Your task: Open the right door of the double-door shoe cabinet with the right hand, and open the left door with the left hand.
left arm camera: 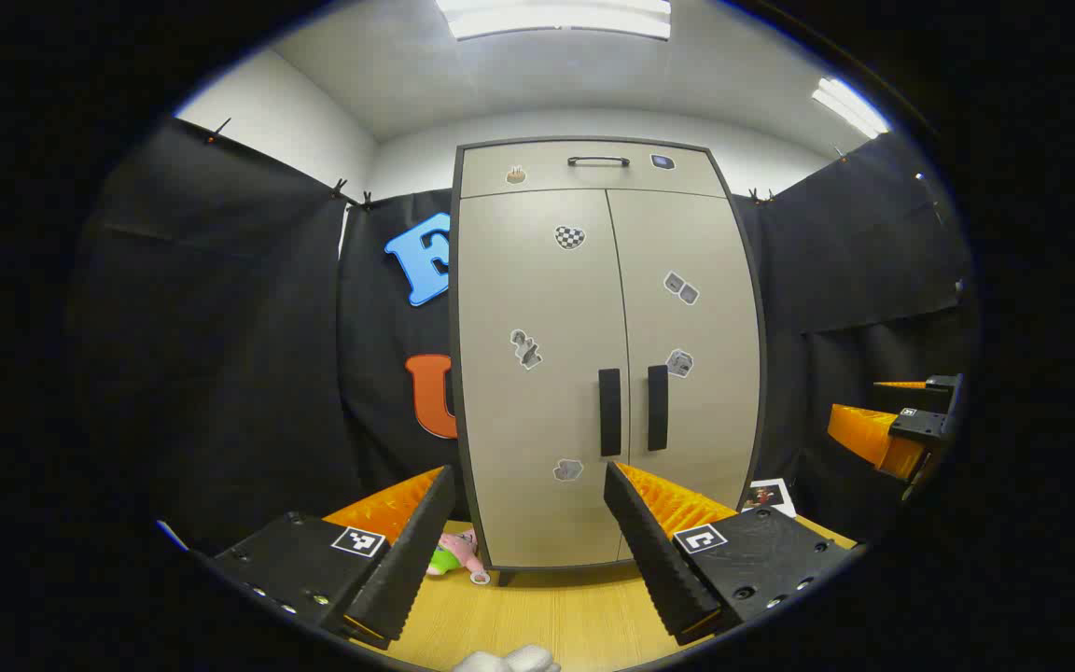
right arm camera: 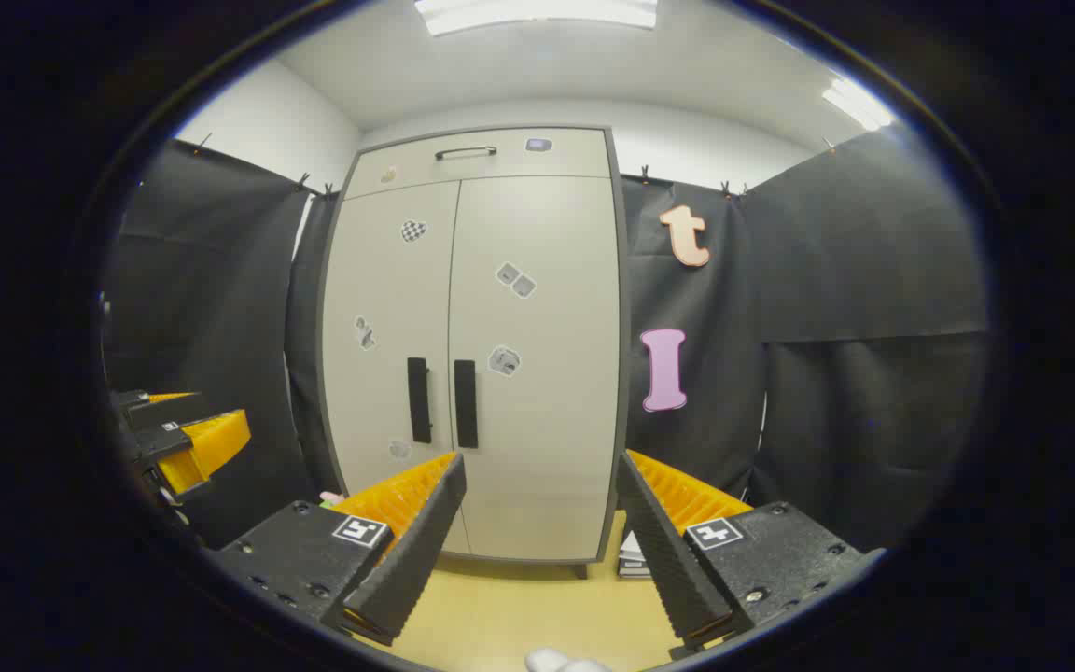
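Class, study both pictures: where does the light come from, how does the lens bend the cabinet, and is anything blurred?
Left gripper view: ceiling light panel glares white; the cabinet bulges barrel-like, its sides bowed; edges stay sharp. Right gripper view: another bright ceiling panel overhead; the cabinet leans and curves; door handles crisp, no motion blur, shadows soft.

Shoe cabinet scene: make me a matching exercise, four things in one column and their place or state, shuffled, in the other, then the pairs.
Things:
1. Right door
2. Drawer handle
3. Pink and green toy
4. Left gripper

Place or state:
A. lies on the wooden surface at the shoe cabinet's lower left corner
B. open, short of the door handles
C. closed, handle untouched
D. across the top panel, above both doors

Pairs: 1-C, 2-D, 3-A, 4-B
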`<state>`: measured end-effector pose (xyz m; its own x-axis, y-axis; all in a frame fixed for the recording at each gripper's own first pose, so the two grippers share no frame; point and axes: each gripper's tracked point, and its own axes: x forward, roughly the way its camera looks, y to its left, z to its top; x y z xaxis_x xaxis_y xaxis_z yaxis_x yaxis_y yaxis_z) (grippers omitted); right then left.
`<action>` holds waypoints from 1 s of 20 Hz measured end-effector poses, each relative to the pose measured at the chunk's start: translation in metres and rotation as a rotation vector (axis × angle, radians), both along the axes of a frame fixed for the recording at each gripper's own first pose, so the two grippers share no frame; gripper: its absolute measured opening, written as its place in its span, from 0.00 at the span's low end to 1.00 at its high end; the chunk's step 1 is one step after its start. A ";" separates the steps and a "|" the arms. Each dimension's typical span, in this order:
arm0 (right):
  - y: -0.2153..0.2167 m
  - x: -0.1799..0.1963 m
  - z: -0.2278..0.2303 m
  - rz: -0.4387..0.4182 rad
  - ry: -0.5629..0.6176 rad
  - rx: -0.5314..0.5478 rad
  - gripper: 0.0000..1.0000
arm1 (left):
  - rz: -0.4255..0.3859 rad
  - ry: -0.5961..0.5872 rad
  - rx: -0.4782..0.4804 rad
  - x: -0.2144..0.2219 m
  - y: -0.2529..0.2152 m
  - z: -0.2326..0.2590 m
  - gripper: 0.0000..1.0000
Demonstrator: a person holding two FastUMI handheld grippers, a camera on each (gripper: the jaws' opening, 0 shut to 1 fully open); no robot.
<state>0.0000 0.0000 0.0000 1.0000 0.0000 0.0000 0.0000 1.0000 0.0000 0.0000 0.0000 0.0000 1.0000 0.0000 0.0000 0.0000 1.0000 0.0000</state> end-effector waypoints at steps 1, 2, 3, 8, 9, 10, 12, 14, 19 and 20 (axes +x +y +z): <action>0.001 0.000 -0.001 0.000 0.004 -0.003 1.00 | -0.003 -0.003 0.000 0.000 0.000 0.001 0.96; 0.001 -0.001 0.000 0.001 0.002 -0.005 1.00 | -0.003 -0.005 0.001 -0.001 0.000 0.001 0.96; 0.001 -0.001 0.000 0.001 0.004 -0.007 1.00 | -0.003 -0.003 0.003 -0.001 0.000 0.002 0.96; 0.001 -0.002 0.000 -0.004 0.005 -0.006 1.00 | -0.004 -0.005 0.002 -0.002 0.000 0.003 0.96; 0.001 -0.002 0.001 -0.002 0.004 -0.005 1.00 | -0.006 -0.007 0.003 -0.002 -0.001 0.003 0.96; 0.000 -0.003 0.001 -0.003 0.003 -0.006 1.00 | -0.004 -0.007 0.005 -0.002 -0.001 0.004 0.96; 0.000 -0.002 0.001 -0.005 0.003 -0.011 1.00 | -0.005 -0.007 0.006 -0.003 -0.002 0.004 0.96; -0.001 -0.002 0.000 -0.005 0.006 -0.011 1.00 | -0.004 -0.002 0.007 -0.004 -0.001 0.003 0.96; 0.000 0.008 -0.002 -0.011 0.009 -0.030 1.00 | 0.015 -0.003 0.013 -0.006 0.005 0.001 0.96; 0.002 0.012 -0.003 -0.009 0.008 -0.030 1.00 | 0.017 0.003 0.014 -0.007 0.005 -0.003 0.96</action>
